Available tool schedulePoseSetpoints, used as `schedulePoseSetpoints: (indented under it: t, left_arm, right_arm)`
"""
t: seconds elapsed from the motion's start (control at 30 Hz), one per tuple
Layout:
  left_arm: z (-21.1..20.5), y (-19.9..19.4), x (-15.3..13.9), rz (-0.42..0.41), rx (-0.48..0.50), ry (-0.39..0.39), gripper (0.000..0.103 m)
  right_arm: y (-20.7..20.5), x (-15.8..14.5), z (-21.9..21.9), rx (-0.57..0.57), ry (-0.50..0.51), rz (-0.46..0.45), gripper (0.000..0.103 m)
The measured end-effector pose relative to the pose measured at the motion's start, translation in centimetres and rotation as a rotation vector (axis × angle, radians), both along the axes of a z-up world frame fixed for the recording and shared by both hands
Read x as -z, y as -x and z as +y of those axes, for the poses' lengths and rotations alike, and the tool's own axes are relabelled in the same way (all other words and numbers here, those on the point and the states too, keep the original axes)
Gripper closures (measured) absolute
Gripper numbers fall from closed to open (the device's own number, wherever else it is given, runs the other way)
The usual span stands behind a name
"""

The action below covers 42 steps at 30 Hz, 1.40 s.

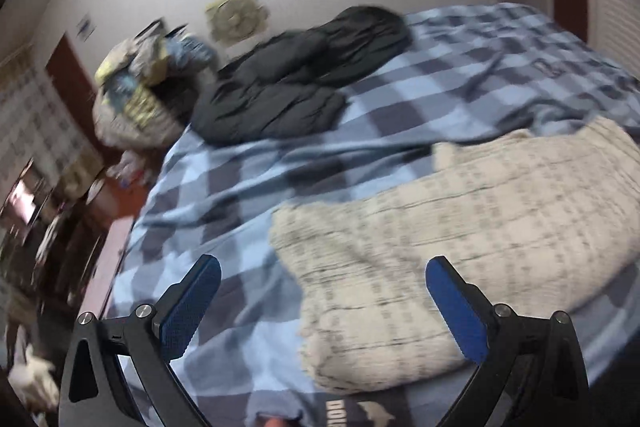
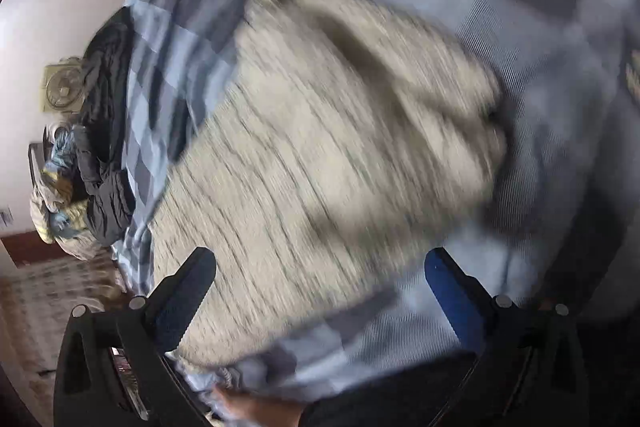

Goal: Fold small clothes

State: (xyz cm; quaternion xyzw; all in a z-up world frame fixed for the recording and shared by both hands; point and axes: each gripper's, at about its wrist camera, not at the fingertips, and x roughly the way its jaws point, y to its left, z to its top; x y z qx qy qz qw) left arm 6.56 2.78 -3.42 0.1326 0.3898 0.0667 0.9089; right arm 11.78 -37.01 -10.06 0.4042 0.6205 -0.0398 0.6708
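Observation:
A beige patterned garment (image 1: 460, 235) lies folded on the blue checked bedsheet (image 1: 248, 195). My left gripper (image 1: 320, 267) hovers open above the garment's left edge, its blue pads (image 1: 192, 307) wide apart with nothing between them. In the right wrist view the same beige garment (image 2: 320, 167) fills the middle, blurred by motion. My right gripper (image 2: 320, 263) is open over the garment's near end, holding nothing. A bit of a hand (image 2: 256, 407) shows at the bottom edge.
A dark jacket (image 1: 296, 75) lies at the far side of the bed, with a heap of mixed clothes (image 1: 144, 87) beyond it by the wall. The bed's left edge (image 1: 120, 259) drops to a reddish floor and cluttered furniture.

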Motion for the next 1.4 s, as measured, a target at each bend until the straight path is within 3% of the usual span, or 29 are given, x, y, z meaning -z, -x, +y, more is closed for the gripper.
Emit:
schedulePoseSetpoints:
  t: [0.07,0.2,0.37,0.43,0.53,0.7,0.83,0.87,0.93,1.03,1.23,1.33,1.4]
  left_arm:
    - [-0.5,-0.1,-0.2,0.008,0.019,0.018,0.000]
    - [0.1,-1.0,0.5,0.059,0.001,0.062,0.000]
    - [0.6,-1.1,1.2,0.120,-0.037,0.126,0.000]
    - [0.7,-0.9,1.1,0.119,-0.039,0.142,0.000]
    - [0.9,-0.9,1.1,0.121,-0.038,0.168,0.000]
    - [1.3,-1.2,1.1,0.140,-0.052,0.219,0.000]
    - [1.4,-1.0,0.6,0.114,-0.057,0.218,0.000]
    - [1.5,-0.9,0.6,0.115,-0.059,0.220,0.000]
    - [1.6,-1.0,0.7,0.120,-0.064,0.224,0.000]
    - [1.8,-1.1,0.9,0.129,-0.069,0.231,0.000]
    - [1.9,-1.3,1.4,0.170,-0.048,0.320,0.000]
    - [0.8,-1.8,2.4,0.214,-0.038,0.273,0.000]
    - [-0.1,-2.3,3.3,0.239,-0.018,0.234,0.000]
  right_arm:
    - [-0.3,-0.9,1.5,-0.091,0.070,0.004,0.001]
    - [-0.1,-0.7,1.6,-0.085,0.125,0.065,0.001]
    - [-0.2,3.6,-0.8,0.072,-0.047,0.253,0.001]
    - [-0.3,4.8,-2.2,0.168,-0.106,0.279,0.001]
    - [-0.8,5.3,-4.0,0.275,-0.156,0.202,0.001]
    - [-1.7,4.9,-4.5,0.276,-0.185,0.135,0.004]
    - [-1.5,2.0,-3.9,0.248,-0.076,0.048,0.054]
    - [-1.4,0.7,-3.6,0.229,-0.033,0.004,0.063]
    - [-1.6,-0.9,-2.3,0.177,0.046,-0.069,0.070]
    - [-1.3,-3.1,-2.0,0.106,0.146,-0.177,0.074]
    - [-0.6,-7.2,-2.4,0.077,0.203,-0.328,0.076]
    - [0.2,-9.5,-1.2,0.014,0.358,-0.404,0.076]
    - [0.0,-9.8,-0.5,-0.023,0.399,-0.415,0.076]
